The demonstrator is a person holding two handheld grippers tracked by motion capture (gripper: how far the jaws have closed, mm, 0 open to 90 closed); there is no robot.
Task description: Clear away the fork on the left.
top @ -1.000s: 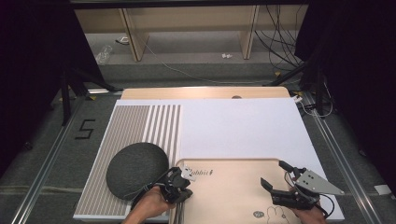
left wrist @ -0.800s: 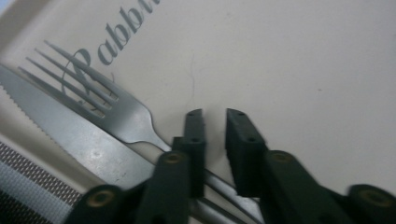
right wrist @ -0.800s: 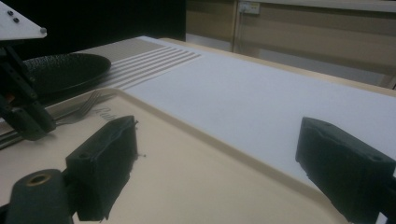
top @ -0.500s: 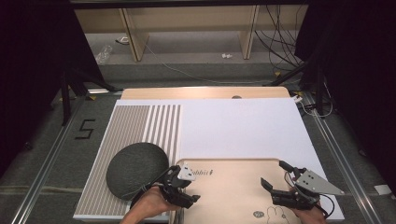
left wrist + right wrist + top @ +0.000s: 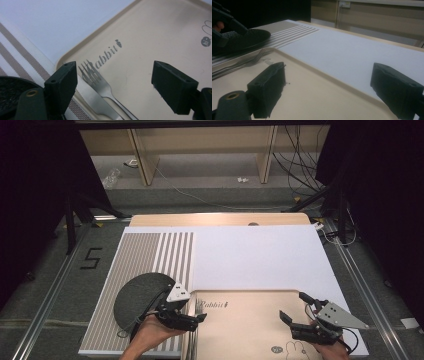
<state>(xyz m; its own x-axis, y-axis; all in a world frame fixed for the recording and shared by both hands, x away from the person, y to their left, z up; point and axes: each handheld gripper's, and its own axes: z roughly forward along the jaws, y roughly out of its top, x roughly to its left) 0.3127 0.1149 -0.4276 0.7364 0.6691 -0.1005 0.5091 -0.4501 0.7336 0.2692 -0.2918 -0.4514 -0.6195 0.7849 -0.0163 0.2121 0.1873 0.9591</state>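
Beige plastic makes the tray (image 5: 250, 330), which lies at the near edge of the bench (image 5: 215, 219), on top of a white sheet (image 5: 260, 255). A fork (image 5: 98, 80) lies flat in the tray's left end, right by the rim, with its prongs near the grey word printed there. A knife (image 5: 92, 100) lies just beside the fork, closer to the rim, and the two run side by side. The left tool (image 5: 192, 312) hangs over that left end of the tray, above the fork and knife. Its jaws have just been opening and now stand wide apart, and they hold nothing; in the left gripper view the fork and knife show between and below them, not touched by the pads. A hand (image 5: 150, 335) holds this tool from below. To the left of the tray a dark round mat (image 5: 137, 295) rests on a striped mat (image 5: 145, 270), and the dark one comes close to the tray's rim. The right tool (image 5: 295, 312) is over the right end of the tray, well apart from the fork. Its jaws are wide too, with nothing in them. In the right gripper view the fork and knife lie far off at the tray's other end, with the dark mat behind them. A small bunny drawing (image 5: 295, 351) shows on the tray near the right tool.
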